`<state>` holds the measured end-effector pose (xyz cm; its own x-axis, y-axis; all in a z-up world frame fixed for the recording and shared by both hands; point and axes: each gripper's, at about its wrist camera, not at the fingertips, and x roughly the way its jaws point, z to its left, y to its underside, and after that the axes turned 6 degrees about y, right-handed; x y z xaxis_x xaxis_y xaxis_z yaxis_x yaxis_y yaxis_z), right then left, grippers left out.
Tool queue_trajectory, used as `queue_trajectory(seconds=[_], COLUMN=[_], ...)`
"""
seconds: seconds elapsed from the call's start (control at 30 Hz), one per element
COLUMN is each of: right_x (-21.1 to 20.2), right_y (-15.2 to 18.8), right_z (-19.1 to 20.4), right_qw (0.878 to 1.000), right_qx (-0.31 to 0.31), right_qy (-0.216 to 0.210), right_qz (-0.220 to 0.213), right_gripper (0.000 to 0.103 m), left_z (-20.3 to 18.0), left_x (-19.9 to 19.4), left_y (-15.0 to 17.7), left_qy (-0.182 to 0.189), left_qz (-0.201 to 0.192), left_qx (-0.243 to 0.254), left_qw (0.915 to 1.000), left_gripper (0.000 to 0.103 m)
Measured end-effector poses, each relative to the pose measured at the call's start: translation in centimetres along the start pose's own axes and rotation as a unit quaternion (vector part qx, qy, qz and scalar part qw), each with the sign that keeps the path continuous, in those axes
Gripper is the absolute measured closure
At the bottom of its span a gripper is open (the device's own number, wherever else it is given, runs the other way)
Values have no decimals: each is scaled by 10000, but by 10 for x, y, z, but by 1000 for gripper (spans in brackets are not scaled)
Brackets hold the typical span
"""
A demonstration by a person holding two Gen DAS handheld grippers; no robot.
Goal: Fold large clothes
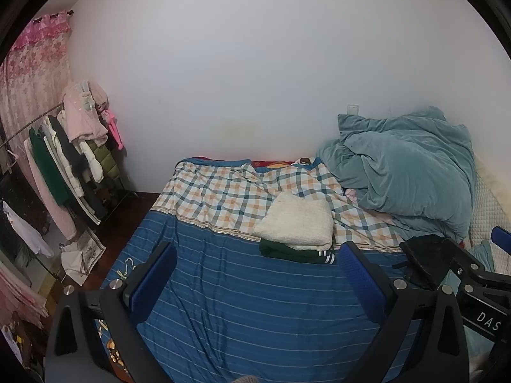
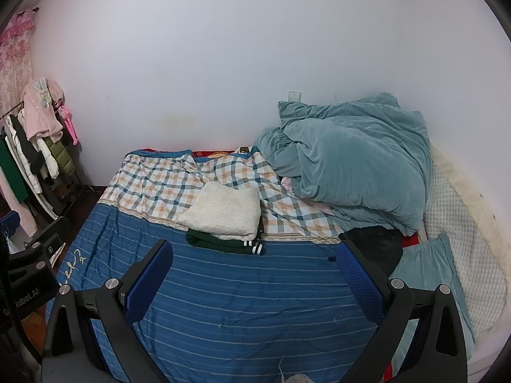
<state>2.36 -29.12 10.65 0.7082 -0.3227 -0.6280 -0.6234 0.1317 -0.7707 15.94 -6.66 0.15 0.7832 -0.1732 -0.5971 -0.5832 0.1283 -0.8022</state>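
Note:
A folded cream fleece garment (image 1: pixel 297 221) lies on the bed, on top of a folded dark green garment (image 1: pixel 295 252) with white cuff stripes. Both also show in the right wrist view, the cream one (image 2: pixel 225 212) above the green one (image 2: pixel 223 241). A black garment (image 2: pixel 375 249) lies crumpled at the right of the bed. My left gripper (image 1: pixel 257 274) is open and empty, held above the blue striped quilt (image 1: pixel 239 303). My right gripper (image 2: pixel 254 271) is open and empty above the same quilt (image 2: pixel 239 303), to the right of the left one.
A heaped teal duvet (image 1: pixel 405 166) fills the bed's back right, with a teal pillow (image 2: pixel 428 274) and a white quilted headboard (image 2: pixel 460 223) beside it. A clothes rack (image 1: pixel 64 159) with hanging clothes stands at the left by a pink curtain (image 1: pixel 32 70). The wall runs behind the bed.

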Motion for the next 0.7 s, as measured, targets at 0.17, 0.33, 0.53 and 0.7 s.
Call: queue_trajectory(seconds=[0.17,0.33,0.53,0.7], right_x=[-4,-1,-3,-5], right_y=[0,-4,-2,0], right_z=[-3,-5,-6,-8], right_qw=[10000,10000,10000,10000], right_qx=[23,36,26,32], right_qy=[20,31,41,43], right_qz=[-7,-11,-16,-16], right_gripper=[0,0,0,0], left_z=[-2,-2,-2,-3], left_x=[0,-1,-2,-1], left_y=[-4,-5,-6,-3], left_qy=[9,28,25,29], left_qz=[-71,-95,-96,-76], left_qx=[0,-26,-35,-53], left_qw=[10000,9999,9999,10000], left_gripper=[0,0,0,0])
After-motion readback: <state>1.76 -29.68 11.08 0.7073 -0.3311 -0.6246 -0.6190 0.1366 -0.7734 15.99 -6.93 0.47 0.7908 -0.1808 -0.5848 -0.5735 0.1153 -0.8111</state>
